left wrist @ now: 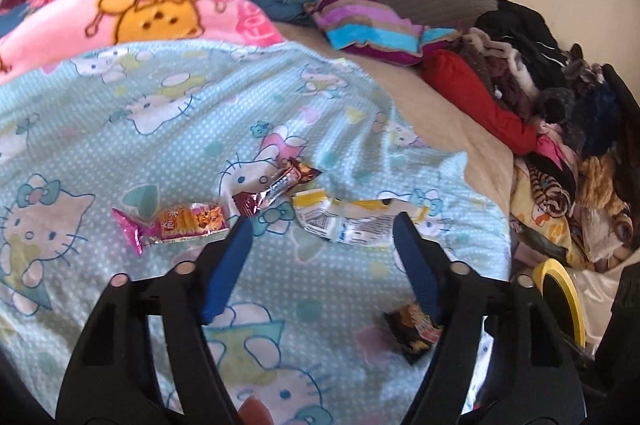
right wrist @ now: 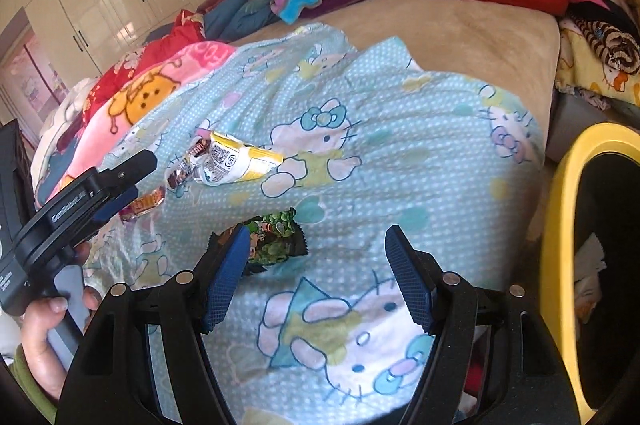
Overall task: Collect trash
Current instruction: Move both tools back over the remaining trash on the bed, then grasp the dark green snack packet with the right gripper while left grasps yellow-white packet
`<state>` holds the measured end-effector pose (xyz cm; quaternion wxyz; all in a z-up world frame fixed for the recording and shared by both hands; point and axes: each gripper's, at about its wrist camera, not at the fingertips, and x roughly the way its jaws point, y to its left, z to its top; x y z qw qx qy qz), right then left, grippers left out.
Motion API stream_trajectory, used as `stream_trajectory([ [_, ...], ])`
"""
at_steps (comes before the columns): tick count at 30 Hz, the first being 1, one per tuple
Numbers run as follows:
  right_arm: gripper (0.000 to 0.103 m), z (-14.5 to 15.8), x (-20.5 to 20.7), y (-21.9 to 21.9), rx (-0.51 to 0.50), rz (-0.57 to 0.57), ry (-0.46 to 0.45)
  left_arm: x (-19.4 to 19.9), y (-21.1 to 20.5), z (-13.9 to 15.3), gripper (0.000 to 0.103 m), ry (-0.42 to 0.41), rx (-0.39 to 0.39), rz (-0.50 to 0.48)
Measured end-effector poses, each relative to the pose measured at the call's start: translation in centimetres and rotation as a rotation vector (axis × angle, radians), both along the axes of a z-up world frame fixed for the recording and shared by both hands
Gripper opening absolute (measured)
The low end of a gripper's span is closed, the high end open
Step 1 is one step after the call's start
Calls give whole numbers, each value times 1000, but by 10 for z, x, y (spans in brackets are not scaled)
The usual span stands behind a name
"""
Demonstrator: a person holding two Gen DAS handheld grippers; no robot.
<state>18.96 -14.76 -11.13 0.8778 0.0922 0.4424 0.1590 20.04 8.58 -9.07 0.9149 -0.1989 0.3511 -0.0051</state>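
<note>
Several snack wrappers lie on a light blue cat-print blanket [left wrist: 160, 113]. In the left wrist view my left gripper [left wrist: 322, 221] is open just above a crumpled white-and-yellow wrapper [left wrist: 348, 225], which lies between and just beyond its blue fingertips. A pink wrapper [left wrist: 176, 225] lies left of it, a maroon-and-silver one [left wrist: 276, 187] behind, and a dark one [left wrist: 416, 331] by the right finger. My right gripper [right wrist: 316, 231] is open over the blanket [right wrist: 400, 153], its left finger next to a green-and-black wrapper [right wrist: 280, 231]. The left gripper [right wrist: 134, 181] shows at the left near the white-and-yellow wrapper [right wrist: 232, 163].
A yellow-rimmed bin [right wrist: 560, 225] stands at the bed's right edge, also seen as the bin [left wrist: 560, 301]. Folded blankets [left wrist: 140, 13], a striped pillow [left wrist: 368, 25] and a clothes pile [left wrist: 540, 85] lie behind and to the right. A hand [right wrist: 40, 337] holds the left gripper.
</note>
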Motion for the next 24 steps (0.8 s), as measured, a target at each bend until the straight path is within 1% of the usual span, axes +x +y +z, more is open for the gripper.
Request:
stream_trajectory([
  [1, 67, -2, 2, 2, 2, 0, 4, 3, 1, -2, 54, 6, -8, 3],
  [2, 66, -4, 4, 3, 2, 1, 10, 7, 2, -5, 52, 14, -23, 5],
  [3, 63, -7, 7, 5, -4, 2, 19, 10, 3, -7, 48, 18, -37, 5],
  [5, 62, -12, 11, 8, -8, 5, 33, 18, 3, -13, 45, 34, -59, 5],
  [6, 60, -16, 13, 10, -7, 6, 45, 22, 3, -15, 42, 39, -65, 5],
  [7, 58, -20, 15, 12, -2, 9, 57, 26, 2, -19, 41, 49, -71, 5],
  [9, 52, -27, 18, 15, 0, 10, 82, 31, 2, -24, 40, 62, -88, 7],
  [10, 50, -30, 19, 17, -1, 13, 85, 34, 3, -27, 40, 71, -103, 10],
  [12, 37, -34, 18, 20, -2, 32, 81, 37, 4, -31, 40, 81, -130, 13],
  [13, 33, -35, 17, 20, 7, 43, 83, 39, 5, -33, 40, 84, -141, 13],
  [14, 27, -35, 17, 20, 18, 52, 86, 41, 6, -36, 40, 89, -158, 17],
  [16, 21, -35, 15, 21, 36, 74, 87, 44, 7, -40, 35, 101, -181, 24],
  [17, 15, -35, 14, 22, 43, 83, 87, 45, 8, -42, 35, 104, -189, 27],
  [18, 11, -35, 12, 22, 59, 98, 90, 46, 8, -43, 35, 105, -193, 30],
  [20, 10, -35, 7, 23, 80, 119, 84, 49, 9, -45, 34, 106, -212, 35],
  [21, 6, -34, 5, 24, 87, 126, 82, 50, 10, -45, 31, 106, -222, 37],
  [24, 5, -30, -3, 27, 93, 148, 76, 52, 12, -48, 29, 113, -241, 46],
])
